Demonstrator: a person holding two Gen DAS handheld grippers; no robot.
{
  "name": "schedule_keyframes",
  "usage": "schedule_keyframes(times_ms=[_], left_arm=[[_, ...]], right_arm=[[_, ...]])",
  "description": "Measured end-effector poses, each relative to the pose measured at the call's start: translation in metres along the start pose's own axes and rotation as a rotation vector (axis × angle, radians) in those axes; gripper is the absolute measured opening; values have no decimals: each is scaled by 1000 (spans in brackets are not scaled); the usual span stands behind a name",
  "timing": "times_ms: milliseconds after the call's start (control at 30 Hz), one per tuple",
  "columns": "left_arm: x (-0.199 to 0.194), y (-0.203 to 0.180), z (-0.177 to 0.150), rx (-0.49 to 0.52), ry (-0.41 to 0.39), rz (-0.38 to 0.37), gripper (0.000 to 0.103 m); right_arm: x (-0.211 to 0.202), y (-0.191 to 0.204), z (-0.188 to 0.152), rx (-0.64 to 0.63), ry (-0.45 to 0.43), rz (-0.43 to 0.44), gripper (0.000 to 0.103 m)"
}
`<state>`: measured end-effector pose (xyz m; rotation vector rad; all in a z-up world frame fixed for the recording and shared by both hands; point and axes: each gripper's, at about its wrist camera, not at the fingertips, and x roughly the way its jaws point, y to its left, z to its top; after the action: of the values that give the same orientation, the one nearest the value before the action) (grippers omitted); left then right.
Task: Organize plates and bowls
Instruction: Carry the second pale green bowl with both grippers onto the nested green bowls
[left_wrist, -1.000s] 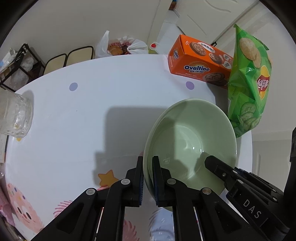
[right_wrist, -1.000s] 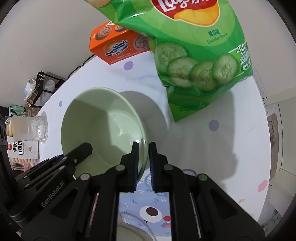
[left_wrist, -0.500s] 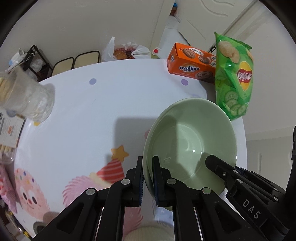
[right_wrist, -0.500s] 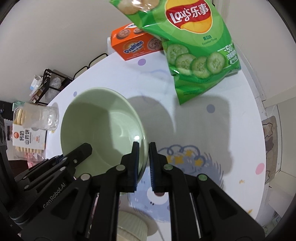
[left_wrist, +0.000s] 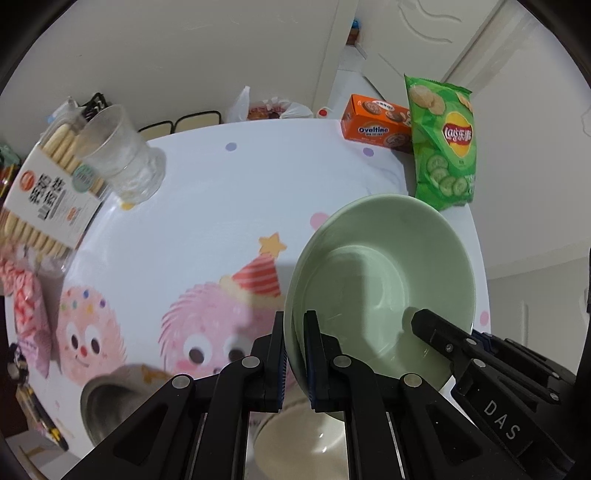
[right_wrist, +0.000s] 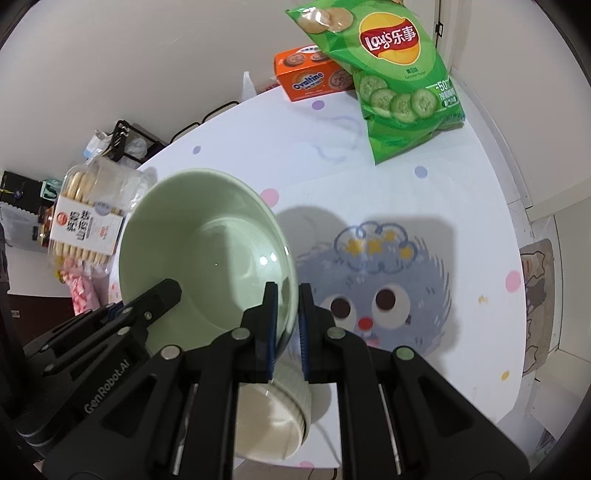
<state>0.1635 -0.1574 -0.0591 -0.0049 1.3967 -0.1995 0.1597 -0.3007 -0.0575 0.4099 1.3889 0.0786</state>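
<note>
While both jaws pinch opposite rims, pale-green bowl (left_wrist: 380, 273) gleams, glossy.

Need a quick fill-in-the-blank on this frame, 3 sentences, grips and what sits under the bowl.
1. The left tool and the right tool both clamp the rim of the pale ____ ceramic bowl.
2. Just below the held bowl sits a ____ ribbed bowl on the round cartoon-print table.
3. At the table's far edge, the orange Ovaltine box stands beside a green bag of ____.

Missing words: green; cream; chips
</note>
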Motion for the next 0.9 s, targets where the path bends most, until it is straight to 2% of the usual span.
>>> schedule_keyframes(times_ms=[433,900], left_arm=[[-36,9,-68,-10,-26,26,8],[-16,14,-118,-39,45,24,9]], right_arm=[[-23,16,-68,-101,7,1,13],[-8,13,-109,-173,98,-24,13]])
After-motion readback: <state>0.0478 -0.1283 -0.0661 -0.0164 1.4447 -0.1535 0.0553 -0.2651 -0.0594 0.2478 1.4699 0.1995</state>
